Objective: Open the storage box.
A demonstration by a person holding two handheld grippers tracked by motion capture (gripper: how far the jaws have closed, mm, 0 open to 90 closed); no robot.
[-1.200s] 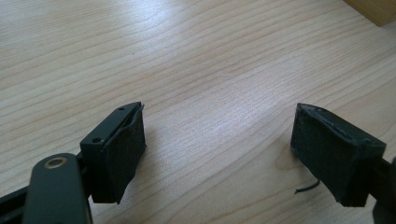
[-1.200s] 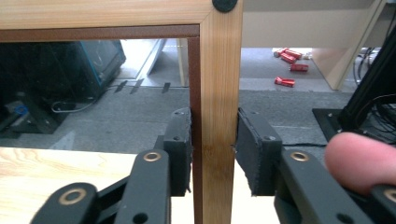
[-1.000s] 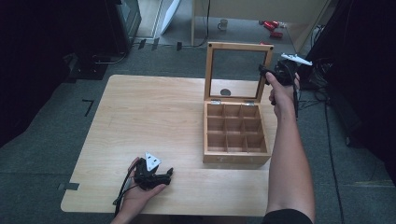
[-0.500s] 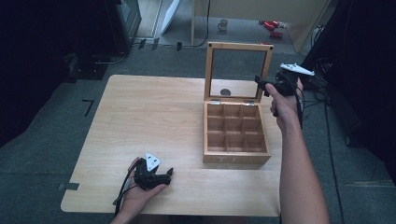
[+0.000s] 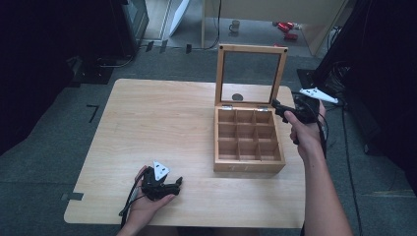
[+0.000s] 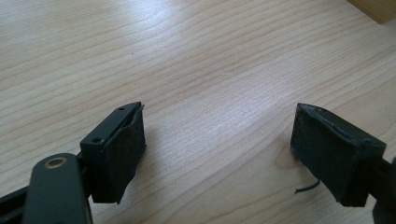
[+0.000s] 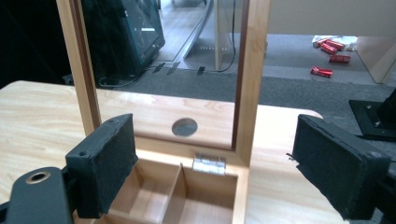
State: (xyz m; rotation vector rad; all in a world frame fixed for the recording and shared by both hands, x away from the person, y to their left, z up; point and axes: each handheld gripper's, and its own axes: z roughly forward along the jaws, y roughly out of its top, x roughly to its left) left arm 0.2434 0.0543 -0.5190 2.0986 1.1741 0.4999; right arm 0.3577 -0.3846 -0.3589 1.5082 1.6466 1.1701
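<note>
Both tongs gape: left tongs (image 5: 178,183) near the table's (image 5: 147,118) front edge, right tongs (image 5: 276,106) beside the box (image 5: 250,164).

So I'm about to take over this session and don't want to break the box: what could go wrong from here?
Two risks, both judgements:
1. The right gripper sits open beside the upright lid, its jaws straddling the lid's frame post. A sideways nudge could strain the hinge or swing the lid shut.
2. The wooden box looks empty, so a push may slide it across the table.

Wooden compartment box (image 5: 250,142) on the table's right side, glass-paned lid (image 5: 252,76) upright, nine compartments empty.
</note>
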